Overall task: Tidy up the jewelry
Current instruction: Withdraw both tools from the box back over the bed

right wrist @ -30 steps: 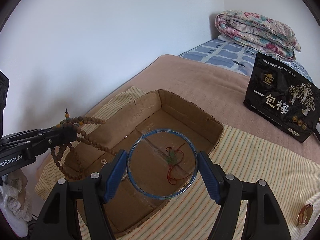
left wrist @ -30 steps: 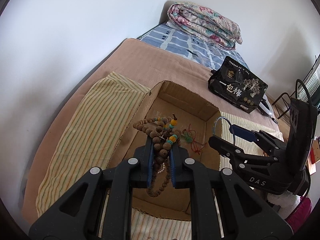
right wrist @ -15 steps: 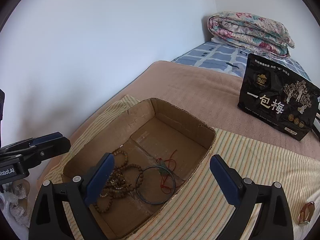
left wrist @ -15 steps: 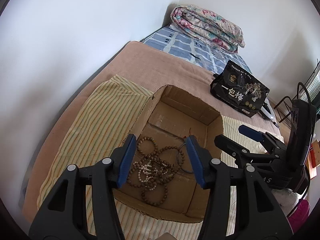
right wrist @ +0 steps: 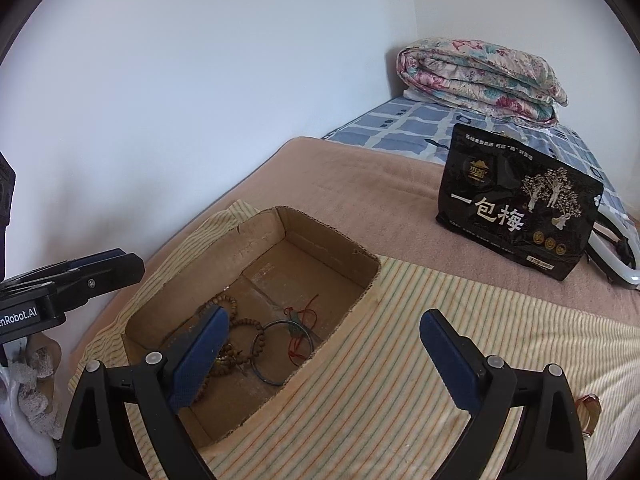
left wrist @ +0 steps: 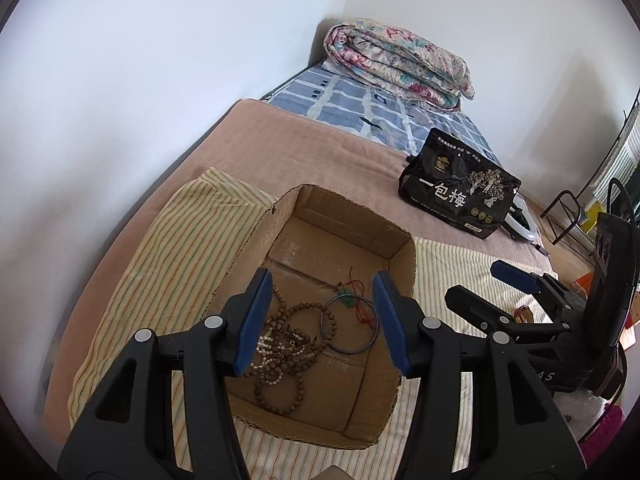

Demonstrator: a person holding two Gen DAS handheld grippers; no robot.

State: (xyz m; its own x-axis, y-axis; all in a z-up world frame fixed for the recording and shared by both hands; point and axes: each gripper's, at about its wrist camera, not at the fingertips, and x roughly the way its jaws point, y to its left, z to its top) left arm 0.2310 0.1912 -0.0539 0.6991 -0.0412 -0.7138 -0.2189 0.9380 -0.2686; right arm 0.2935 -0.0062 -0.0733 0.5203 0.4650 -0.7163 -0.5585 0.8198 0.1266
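Inside cardboard box (left wrist: 340,216): bead necklaces (left wrist: 286,344), bangle (left wrist: 349,325).

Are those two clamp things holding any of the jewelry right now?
No. The left hand-held gripper and right hand-held gripper are open and empty; beads and bangle lie in the box.

Over on the brown blanket (right wrist: 360,176), a black snack bag (right wrist: 516,204) with white Chinese lettering stands upright, and a white object (right wrist: 616,256) peeks out from just behind it. Beyond the bag lies a blue-and-white checked sheet (right wrist: 420,124), and a folded floral quilt (right wrist: 480,72) sits on that sheet, up against the white wall (right wrist: 200,80). Nearer than the bag, a yellow striped cloth (right wrist: 400,360) is spread across the blanket.
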